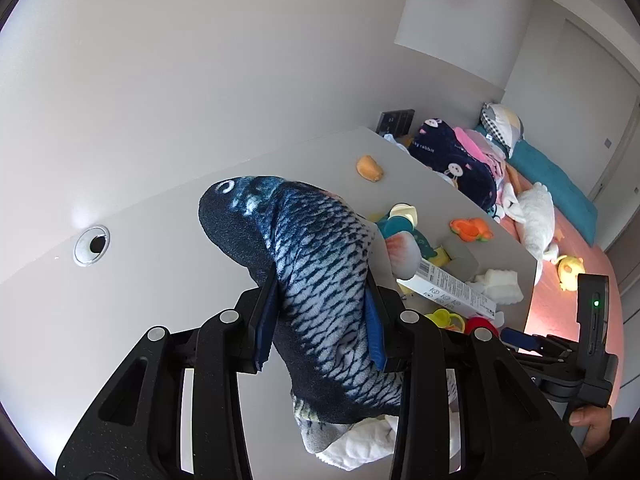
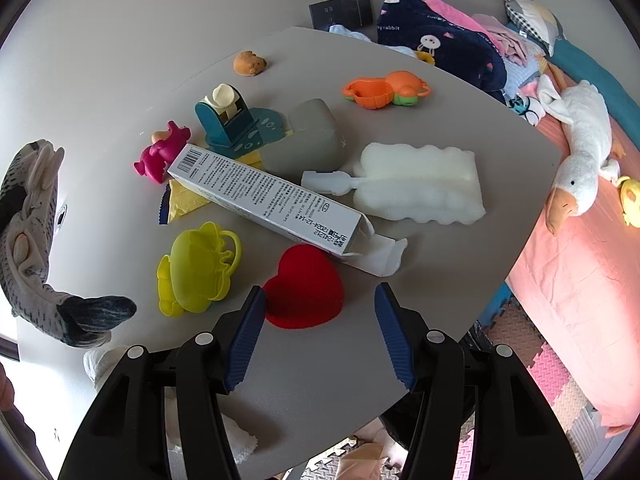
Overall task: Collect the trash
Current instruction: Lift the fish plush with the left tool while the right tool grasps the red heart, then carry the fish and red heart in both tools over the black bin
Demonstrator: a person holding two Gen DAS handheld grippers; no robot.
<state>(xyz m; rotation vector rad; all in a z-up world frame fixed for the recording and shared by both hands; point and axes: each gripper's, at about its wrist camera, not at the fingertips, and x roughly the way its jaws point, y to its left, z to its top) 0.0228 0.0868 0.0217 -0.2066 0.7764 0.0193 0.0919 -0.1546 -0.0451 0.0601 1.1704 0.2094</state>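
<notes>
My left gripper (image 1: 320, 320) is shut on a blue scaly plush fish (image 1: 320, 264) and holds it above the grey table (image 1: 160, 300). The fish also hangs at the left of the right wrist view (image 2: 32, 240). My right gripper (image 2: 320, 328) is open and empty, just above the table's near part, close behind a red heart mould (image 2: 304, 284). An opened white carton box (image 2: 264, 200) lies across the middle of the table. A yellow wrapper (image 2: 184, 200) lies partly under it. A white sponge brush (image 2: 416, 184) lies to the right.
Toys lie around: a yellow mould (image 2: 196, 268), a pink figure (image 2: 160, 152), an orange turtle mould (image 2: 380, 90), a grey sponge (image 2: 308, 140), a teal holder (image 2: 228, 120). A bed (image 2: 580, 280) with a goose plush (image 2: 576, 152) stands right of the table. A white cloth (image 2: 240, 440) lies below the table edge.
</notes>
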